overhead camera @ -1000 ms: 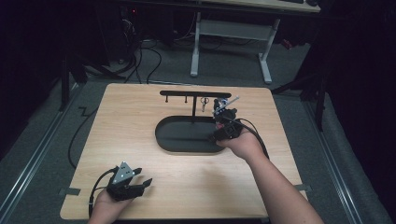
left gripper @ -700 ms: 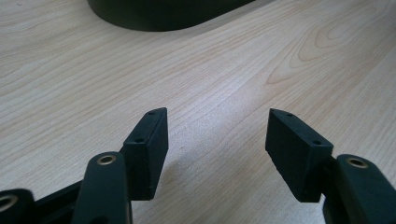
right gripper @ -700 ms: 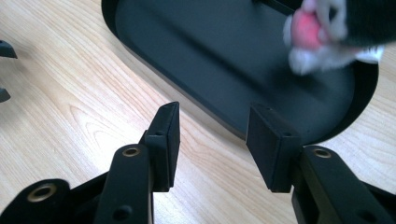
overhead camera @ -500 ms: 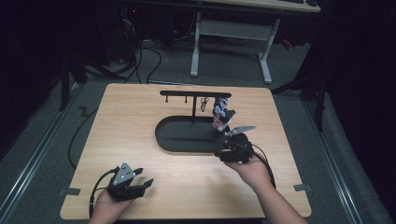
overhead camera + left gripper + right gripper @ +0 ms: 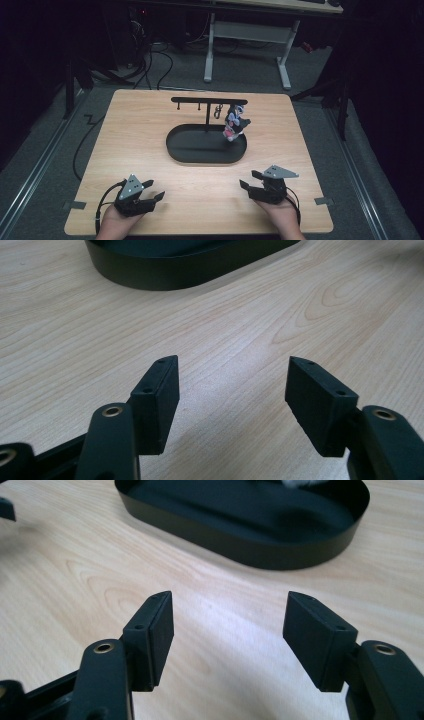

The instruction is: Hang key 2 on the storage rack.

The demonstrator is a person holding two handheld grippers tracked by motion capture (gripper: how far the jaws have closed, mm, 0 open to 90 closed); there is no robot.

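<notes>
My left gripper (image 5: 150,196) and right gripper (image 5: 250,181) resting spread-jawed, empty, on the wooden table (image 5: 135,135), small colourful figure (image 5: 235,123) hanging from the rack (image 5: 207,101) above the black oval tray (image 5: 200,152)

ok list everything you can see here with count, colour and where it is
table: 1, light wood, centre of the high view
oval tray: 1, black, middle of the table
hanger stand: 1, black, crossbar on a post rising from the tray
figure charm: 1, white, dark and pink, hanging at the crossbar's right end
metal clip: 1, dark, hanging from the crossbar beside the charm
desk frame: 1, white, on the floor beyond the table
left tongs: 1, black, open, near left table edge
right tongs: 1, black, open, near right table edge
</notes>
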